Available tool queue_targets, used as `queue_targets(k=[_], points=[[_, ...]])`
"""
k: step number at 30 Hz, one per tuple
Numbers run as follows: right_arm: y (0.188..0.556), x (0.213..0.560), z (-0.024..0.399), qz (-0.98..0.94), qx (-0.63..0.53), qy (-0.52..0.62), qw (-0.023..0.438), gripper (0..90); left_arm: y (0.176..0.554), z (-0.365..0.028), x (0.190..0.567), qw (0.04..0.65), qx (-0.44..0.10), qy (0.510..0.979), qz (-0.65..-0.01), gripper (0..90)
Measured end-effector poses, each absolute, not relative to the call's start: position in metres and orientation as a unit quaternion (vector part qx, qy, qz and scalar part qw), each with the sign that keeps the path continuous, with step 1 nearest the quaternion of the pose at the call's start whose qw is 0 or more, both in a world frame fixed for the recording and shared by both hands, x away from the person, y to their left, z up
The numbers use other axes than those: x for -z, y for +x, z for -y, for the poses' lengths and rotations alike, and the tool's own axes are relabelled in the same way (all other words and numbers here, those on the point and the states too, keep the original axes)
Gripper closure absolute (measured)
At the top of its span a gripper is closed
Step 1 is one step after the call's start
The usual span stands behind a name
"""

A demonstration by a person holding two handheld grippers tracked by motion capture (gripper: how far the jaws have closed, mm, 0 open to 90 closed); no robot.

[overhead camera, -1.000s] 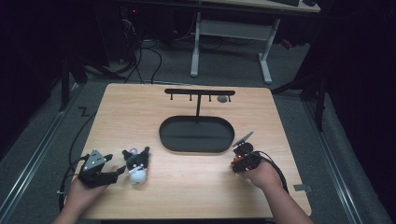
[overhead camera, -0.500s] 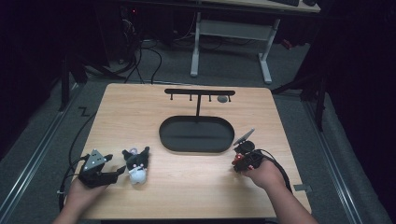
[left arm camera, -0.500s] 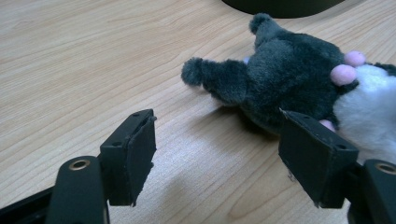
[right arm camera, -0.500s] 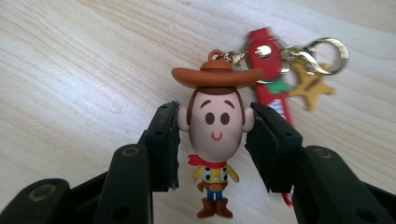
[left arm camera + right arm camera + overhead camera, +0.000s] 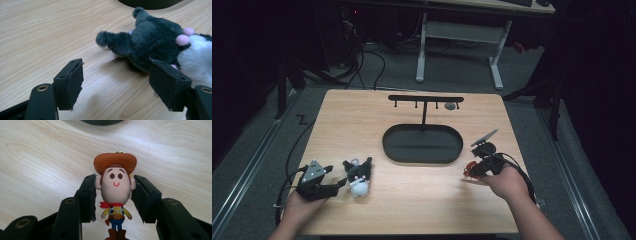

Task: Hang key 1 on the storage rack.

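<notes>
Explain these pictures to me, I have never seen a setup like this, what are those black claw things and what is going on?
A person sits at a light wooden table with a handheld two-jaw tool in each hand. The high view looks down from above; each of the other two comes from a camera riding on one tool. The right gripper is closed on the head of a small cowboy figurine with a brown hat. The left gripper is open beside a grey and white plush toy lying on the table. Farther back stands a black oval tray with a black hook rack.
</notes>
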State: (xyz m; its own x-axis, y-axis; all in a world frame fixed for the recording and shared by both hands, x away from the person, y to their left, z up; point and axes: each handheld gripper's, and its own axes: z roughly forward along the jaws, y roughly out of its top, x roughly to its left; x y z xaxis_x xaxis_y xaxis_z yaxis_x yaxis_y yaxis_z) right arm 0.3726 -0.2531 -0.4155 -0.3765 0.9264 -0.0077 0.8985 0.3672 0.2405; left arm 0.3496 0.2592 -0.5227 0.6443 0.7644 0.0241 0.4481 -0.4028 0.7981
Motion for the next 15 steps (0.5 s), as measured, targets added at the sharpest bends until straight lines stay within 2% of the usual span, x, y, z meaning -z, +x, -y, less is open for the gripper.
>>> queue_targets(k=[15], points=[[0.375, 0.382, 0.258, -0.802, -0.162, 0.571, 0.068, 55.0, 0.351, -0.257, 0.524, 0.401, -0.196, 0.814, -0.372, 27.8]])
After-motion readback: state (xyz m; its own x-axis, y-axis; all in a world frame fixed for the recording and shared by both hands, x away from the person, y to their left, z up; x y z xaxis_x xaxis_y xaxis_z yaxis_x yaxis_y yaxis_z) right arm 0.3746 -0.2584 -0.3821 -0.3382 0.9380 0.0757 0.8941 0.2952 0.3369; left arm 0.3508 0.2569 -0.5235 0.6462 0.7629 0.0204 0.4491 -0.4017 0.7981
